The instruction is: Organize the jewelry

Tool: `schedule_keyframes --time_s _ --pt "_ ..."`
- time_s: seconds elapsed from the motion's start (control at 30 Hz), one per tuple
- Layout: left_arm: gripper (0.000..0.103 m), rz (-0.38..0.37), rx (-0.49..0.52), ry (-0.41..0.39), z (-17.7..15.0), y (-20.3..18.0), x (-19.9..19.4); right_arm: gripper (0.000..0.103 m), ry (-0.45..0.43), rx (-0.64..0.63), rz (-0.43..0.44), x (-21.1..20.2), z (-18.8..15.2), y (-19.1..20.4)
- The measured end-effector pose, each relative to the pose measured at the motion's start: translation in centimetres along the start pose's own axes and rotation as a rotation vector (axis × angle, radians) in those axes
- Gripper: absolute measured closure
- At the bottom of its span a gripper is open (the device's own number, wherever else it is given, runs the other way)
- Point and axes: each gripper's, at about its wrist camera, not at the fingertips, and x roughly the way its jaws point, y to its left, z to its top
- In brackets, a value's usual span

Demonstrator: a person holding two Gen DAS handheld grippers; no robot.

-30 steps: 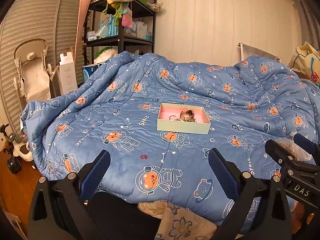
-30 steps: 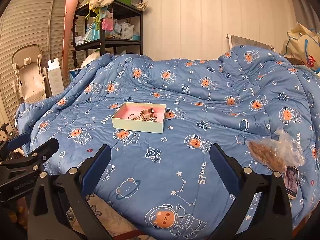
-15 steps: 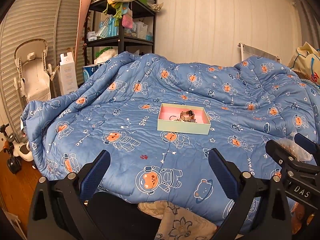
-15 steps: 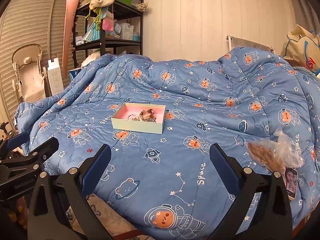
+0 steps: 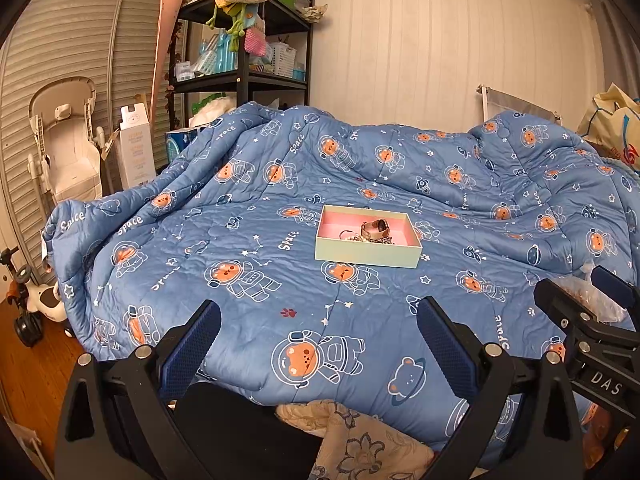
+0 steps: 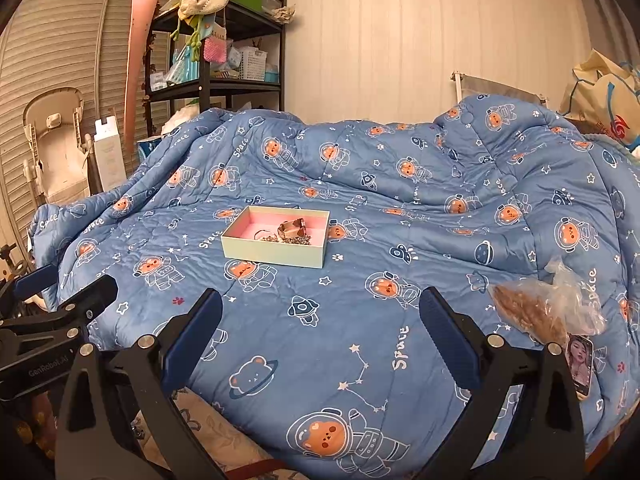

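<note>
1. A blue quilt printed with space bears covers the bed; a black shelf stands behind it.
2. My left gripper and right gripper hover level over the near edge, jaws spread wide, holding nothing.
3. The box sits mid-quilt, well ahead, long axis running left-right.
4. Jewelry lies inside it, on pink lining.

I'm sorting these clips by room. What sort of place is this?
Most likely a child's bedroom: a bed under a blue space-bear quilt, a cluttered shelf unit, and a baby seat by the wall.
</note>
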Motion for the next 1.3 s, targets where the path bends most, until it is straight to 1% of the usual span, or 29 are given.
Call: schedule_keyframes --time_s 1.3 --pt "0.007 0.033 -0.007 -0.005 -0.08 0.35 0.03 0.006 0.005 -0.006 0.002 0.20 -0.09 -0.55"
